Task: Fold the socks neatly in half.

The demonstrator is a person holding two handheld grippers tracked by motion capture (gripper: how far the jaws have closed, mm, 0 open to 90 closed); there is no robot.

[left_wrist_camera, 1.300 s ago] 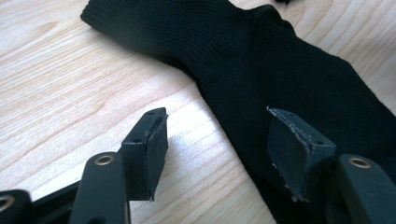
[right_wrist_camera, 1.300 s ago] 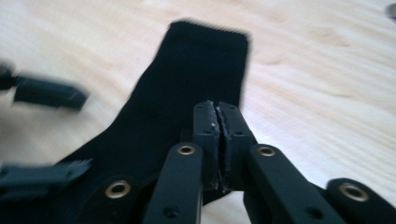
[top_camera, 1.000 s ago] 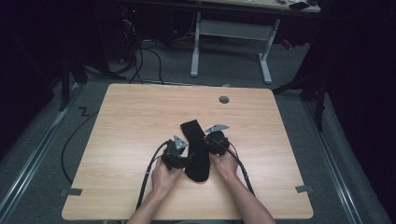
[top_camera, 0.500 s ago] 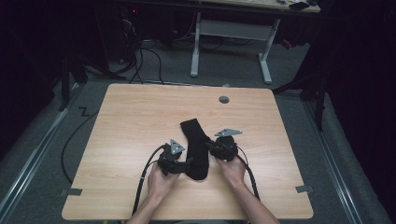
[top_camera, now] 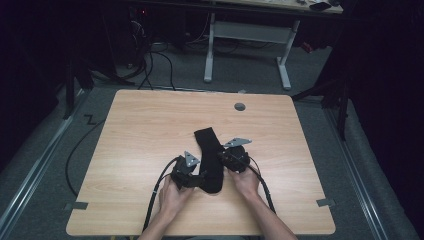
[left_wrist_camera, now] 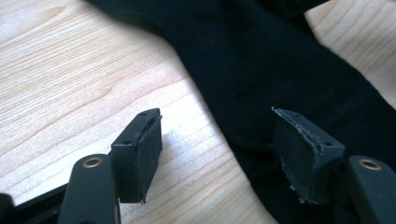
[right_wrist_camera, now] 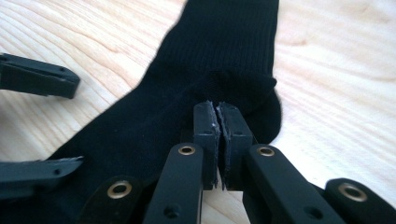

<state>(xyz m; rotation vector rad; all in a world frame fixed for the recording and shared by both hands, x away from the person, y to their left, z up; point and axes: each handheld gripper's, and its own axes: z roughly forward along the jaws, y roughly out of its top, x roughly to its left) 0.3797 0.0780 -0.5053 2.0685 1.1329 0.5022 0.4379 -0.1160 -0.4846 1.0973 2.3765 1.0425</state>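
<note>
Both forearms come in from the near edge of the worktop (top_camera: 125, 125), hands low and close together either side of a black sock (top_camera: 210, 160) that lies near the middle, its cuff pointing far. The left claw (left_wrist_camera: 217, 154) stands released and has just been widening – one pad over bare wood, the other over the sock's near end, not pressing it. The right claw (right_wrist_camera: 220, 140) has just been closing and now sits clenched at the sock's right edge by the heel; whether any cloth is pinched between its pads is hard to make out. From above, the hands and claws hide the sock's toe end.
</note>
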